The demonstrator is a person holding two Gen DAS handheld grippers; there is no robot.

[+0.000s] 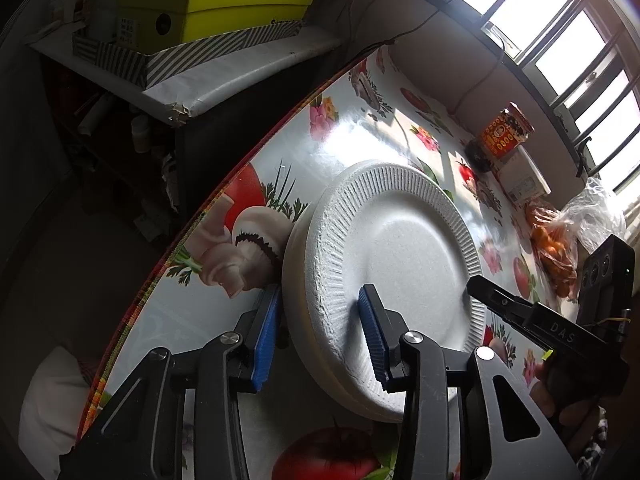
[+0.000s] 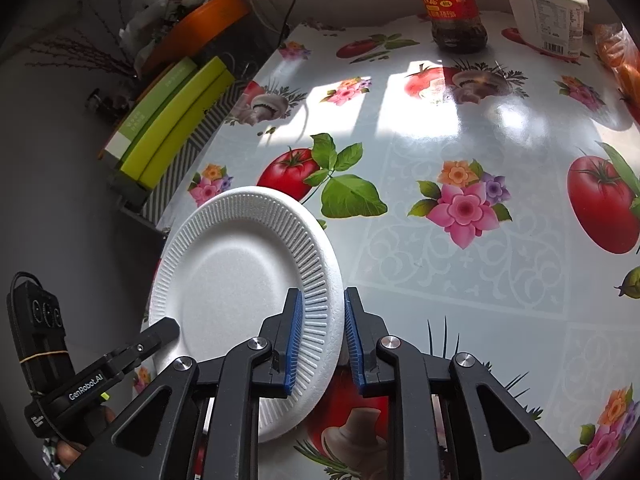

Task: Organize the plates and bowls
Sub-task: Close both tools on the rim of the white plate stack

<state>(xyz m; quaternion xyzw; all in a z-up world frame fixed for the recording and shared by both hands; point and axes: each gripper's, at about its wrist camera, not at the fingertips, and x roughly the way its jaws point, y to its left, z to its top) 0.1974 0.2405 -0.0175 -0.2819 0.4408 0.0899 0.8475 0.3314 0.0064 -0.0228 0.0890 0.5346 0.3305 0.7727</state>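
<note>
Around: I see a chili sauce jar (image 2: 454,4) and a white plastic tub (image 2: 546,12) at the far edge of the worktop (image 2: 460,280), with a bag of orange fruit (image 1: 554,248) just beside the tub. All of these stand well apart from the plates.
Off the worktop: green boxes (image 1: 208,8) lie stacked in a striped tray (image 1: 168,60) on a shelf past the left edge.
In the way: I see nothing between either pair of tongs and the plates.
Plates: a white foam plate (image 1: 400,256) lies face up on a second white dish (image 1: 294,280), of which I see only the thicker rim below it. The stack sits near the worktop's left edge, over the printed mushrooms and tomatoes.
Pointing: the plate is round, so I can name no long axis. In the right wrist view it looks tipped, its right rim raised.
Left tongs (image 1: 320,336): the blue pads straddle the stack's near-left rim, one outside, one over the plate's ribbed rim. I see a gap at the outer pad, so they stand open.
Right tongs (image 2: 320,340): the pads sit either side of the top plate's right rim, closed on it.
Surface: a glossy oilcloth printed with tomatoes, flowers and mushrooms, with bright patches of sun.
Room: barred windows (image 1: 560,52) behind the worktop.
</note>
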